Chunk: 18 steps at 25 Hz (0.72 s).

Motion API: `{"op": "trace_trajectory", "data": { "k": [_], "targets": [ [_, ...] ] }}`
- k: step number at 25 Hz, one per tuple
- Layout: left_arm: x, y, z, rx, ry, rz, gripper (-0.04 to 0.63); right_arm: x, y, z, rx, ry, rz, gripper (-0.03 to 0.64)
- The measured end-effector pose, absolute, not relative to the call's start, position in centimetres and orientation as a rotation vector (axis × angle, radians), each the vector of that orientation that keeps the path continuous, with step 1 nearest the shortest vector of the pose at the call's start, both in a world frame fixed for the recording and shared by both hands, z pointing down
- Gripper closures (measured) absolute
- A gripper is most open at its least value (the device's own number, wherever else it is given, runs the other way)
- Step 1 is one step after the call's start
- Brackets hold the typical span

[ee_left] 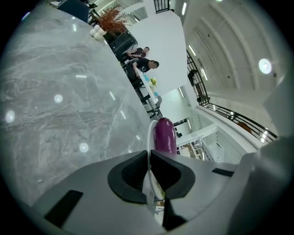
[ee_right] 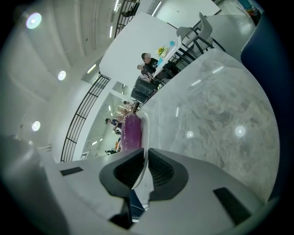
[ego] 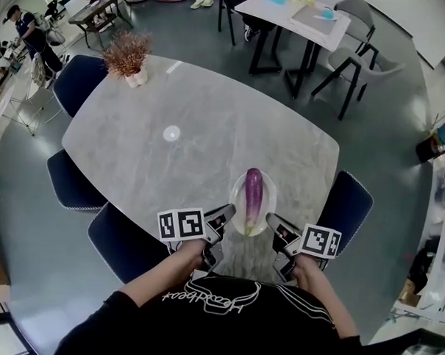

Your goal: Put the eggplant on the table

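A purple eggplant (ego: 253, 192) lies lengthwise on a small white plate (ego: 238, 198) at the near edge of the grey marble table (ego: 187, 135). My left gripper (ego: 227, 212) is shut on the plate's left rim and my right gripper (ego: 272, 221) is shut on its right rim. In the left gripper view the plate's thin rim (ee_left: 148, 137) runs between the dark pads (ee_left: 133, 173), with the eggplant (ee_left: 164, 134) just beyond. The right gripper view shows the same: rim (ee_right: 146, 133) pinched between the pads (ee_right: 161, 170), eggplant (ee_right: 131, 131) behind. Whether the plate rests on the table cannot be told.
A dried plant in a white vase (ego: 129, 59) stands at the table's far left corner. Navy chairs (ego: 72, 181) (ego: 351, 204) flank the table. A second table with chairs (ego: 303, 22) stands farther back, and a person (ego: 26, 28) is at the far left.
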<state>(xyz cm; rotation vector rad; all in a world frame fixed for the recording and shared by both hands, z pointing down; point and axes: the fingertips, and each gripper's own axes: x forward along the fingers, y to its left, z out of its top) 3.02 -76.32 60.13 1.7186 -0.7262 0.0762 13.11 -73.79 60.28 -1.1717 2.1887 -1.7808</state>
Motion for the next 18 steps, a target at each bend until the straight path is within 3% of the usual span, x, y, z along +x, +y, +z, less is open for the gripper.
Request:
{"op": "trace_trajectory", "data": {
  "k": [18],
  "targets": [
    [2.4, -78.9, 67.0, 1.640, -0.733, 0.215, 0.572, 12.4, -76.4, 66.8, -1.237, 2.084, -1.952, 0.595]
  ]
}}
